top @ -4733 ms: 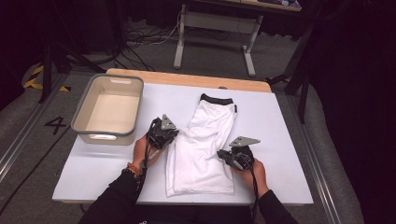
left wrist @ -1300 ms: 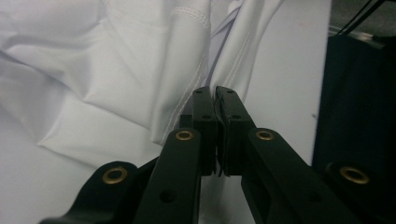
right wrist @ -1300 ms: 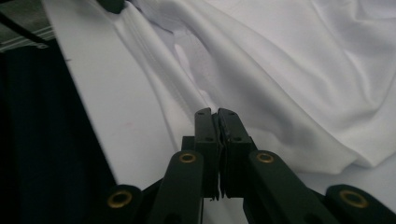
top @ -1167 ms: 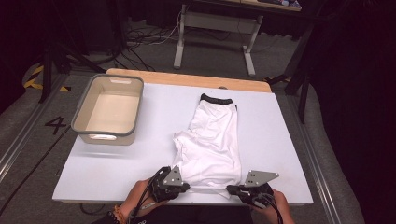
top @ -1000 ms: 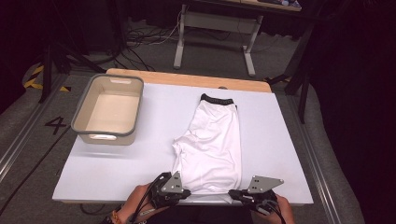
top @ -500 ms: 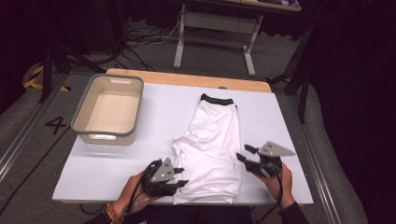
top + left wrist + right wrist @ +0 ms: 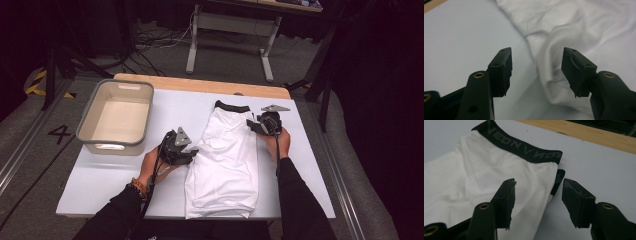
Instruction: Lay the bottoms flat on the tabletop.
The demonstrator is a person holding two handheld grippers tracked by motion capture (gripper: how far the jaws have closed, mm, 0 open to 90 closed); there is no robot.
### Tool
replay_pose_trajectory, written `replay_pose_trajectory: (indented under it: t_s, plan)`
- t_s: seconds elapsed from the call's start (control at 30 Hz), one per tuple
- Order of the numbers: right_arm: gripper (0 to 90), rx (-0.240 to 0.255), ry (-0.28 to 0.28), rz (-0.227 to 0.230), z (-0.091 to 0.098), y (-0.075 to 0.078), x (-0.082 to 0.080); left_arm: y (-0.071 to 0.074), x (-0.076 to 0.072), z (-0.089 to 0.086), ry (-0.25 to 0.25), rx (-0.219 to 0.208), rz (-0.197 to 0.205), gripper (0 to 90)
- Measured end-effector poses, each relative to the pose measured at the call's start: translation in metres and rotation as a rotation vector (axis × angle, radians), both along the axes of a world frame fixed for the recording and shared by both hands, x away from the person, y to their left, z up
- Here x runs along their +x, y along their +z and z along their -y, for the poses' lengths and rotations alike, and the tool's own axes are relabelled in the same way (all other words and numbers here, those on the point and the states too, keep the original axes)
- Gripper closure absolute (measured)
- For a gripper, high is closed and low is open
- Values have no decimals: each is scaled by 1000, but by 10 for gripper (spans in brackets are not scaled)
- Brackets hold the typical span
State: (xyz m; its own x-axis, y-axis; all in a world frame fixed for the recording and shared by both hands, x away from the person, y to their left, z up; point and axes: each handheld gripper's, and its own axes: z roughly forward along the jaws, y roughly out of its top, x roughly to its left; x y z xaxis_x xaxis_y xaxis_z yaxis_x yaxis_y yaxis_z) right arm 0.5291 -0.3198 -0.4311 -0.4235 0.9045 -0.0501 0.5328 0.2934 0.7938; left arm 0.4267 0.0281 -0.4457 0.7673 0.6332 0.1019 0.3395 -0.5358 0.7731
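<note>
- We see the white shorts (image 7: 226, 160) lying flat on the table (image 7: 100, 180), just to the right of the grey bin (image 7: 116, 116), with the black waistband (image 7: 231, 106) at the end level with the bin's far rim and the hem near the table's front edge.
- A second ago both tongs were down at the hem end, closed on the cloth; they have let go and moved up along the shorts.
- Our left gripper (image 7: 186, 154) now sits at the shorts' left edge, the side facing the bin, its jaws just opened to a middling gap with a wrinkled fold of cloth (image 7: 549, 67) between them but not pinched.
- Our right gripper (image 7: 255, 126) is on the side away from the bin, at the waistband corner (image 7: 557, 178); its jaws have just been opening too, and the corner lies between them, not pressed.
- We judge the hem pull finished (the legs lie straighter), and a fresh grip for a fold comes next.
</note>
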Motion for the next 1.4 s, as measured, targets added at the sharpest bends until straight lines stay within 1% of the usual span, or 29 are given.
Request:
replay_pose_trajectory:
  t_s: [0.07, 0.1, 0.13, 0.17, 0.2, 0.23, 0.27, 0.3, 0.33, 0.37, 0.43, 0.5, 0.6, 0.67, 0.7, 0.73, 0.8, 0.87, 0.93, 0.97, 1.0, 1.03, 1.07, 1.1, 1.13, 1.17, 1.3, 1.37, 1.4]
  plan:
    - [410, 18, -20, -39, -1, -4, 14, -10, 8, -1, 3, 19, -67, 437]
    - [414, 10, -29, -53, -1, -6, 20, -14, 9, -1, 5, 35, -85, 440]
    - [416, -1, -38, -70, -2, -9, 25, -15, 8, -3, -6, 16, -99, 479]
    - [423, -17, -46, -88, -3, -12, 30, -15, 8, -4, -9, 2, -115, 542]
    - [443, -24, -51, -92, -4, -14, 33, -15, 7, -6, -19, -7, -136, 577]
    - [474, -22, -54, -105, -5, -17, 36, -15, 6, -7, -42, -23, -162, 689]
    - [510, -3, -46, -111, -5, -17, 38, -15, 4, -8, -44, -32, -168, 760]
    - [559, 15, -46, -111, -4, -18, 40, -15, 1, -9, -54, -24, -171, 795]
    - [663, 34, -29, -116, -5, -17, 41, -14, -1, -10, -55, -19, -172, 850]
    - [709, 41, -7, -126, -6, -17, 41, -14, -3, -11, -53, -20, -172, 867]
    - [757, 3, -1, -135, -10, -13, 41, -15, -6, -15, -53, -29, -178, 873]
    - [784, -35, 7, -129, -12, -11, 41, -16, -11, -19, -56, -30, -178, 875]
    - [784, -41, 5, -122, -12, -9, 41, -15, -18, -22, -63, -10, -158, 875]
    - [740, -67, -2, -111, -14, -9, 41, -14, -21, -21, -71, 19, -134, 872]
    - [740, -67, -2, -111, -14, -9, 41, -14, -21, -21, -71, 19, -134, 870]
    - [621, -119, -30, -81, -16, -8, 41, -12, -23, -20, -75, 28, -120, 868]
    - [604, -124, -21, -77, -17, -5, 39, -12, -23, -21, -75, 33, -107, 862]
    - [622, -85, 7, -80, -16, -2, 34, -14, -23, -23, -80, 26, -108, 856]
    - [729, -71, 36, -37, -14, 2, 23, -14, -24, -27, -86, 31, -96, 855]
    - [750, -68, 42, -20, -13, 4, 19, -14, -25, -29, -89, 18, -99, 855]
    - [807, -50, 43, 1, -11, 6, 12, -14, -25, -31, -89, 12, -98, 856]
    - [841, -25, 56, 8, -9, 8, 7, -14, -25, -31, -90, 10, -96, 856]
    - [860, -15, 63, 14, -8, 9, 3, -15, -25, -31, -93, 14, -94, 856]
    - [860, -15, 63, 14, -8, 9, 3, -15, -25, -31, -93, 14, -94, 859]
    - [882, -8, 82, 20, -8, 11, -4, -15, -26, -30, -103, 33, -84, 859]
    - [900, -24, 127, 19, -10, 11, -16, -16, -27, -29, -113, 59, -66, 861]
    - [900, -44, 170, 9, -13, 8, -33, -16, -27, -30, -123, 55, -66, 867]
    - [900, -40, 194, -5, -15, 4, -44, -17, -27, -31, -123, 45, -71, 870]
    - [900, -55, 205, -9, -17, 2, -48, -17, -27, -31, -123, 43, -71, 870]
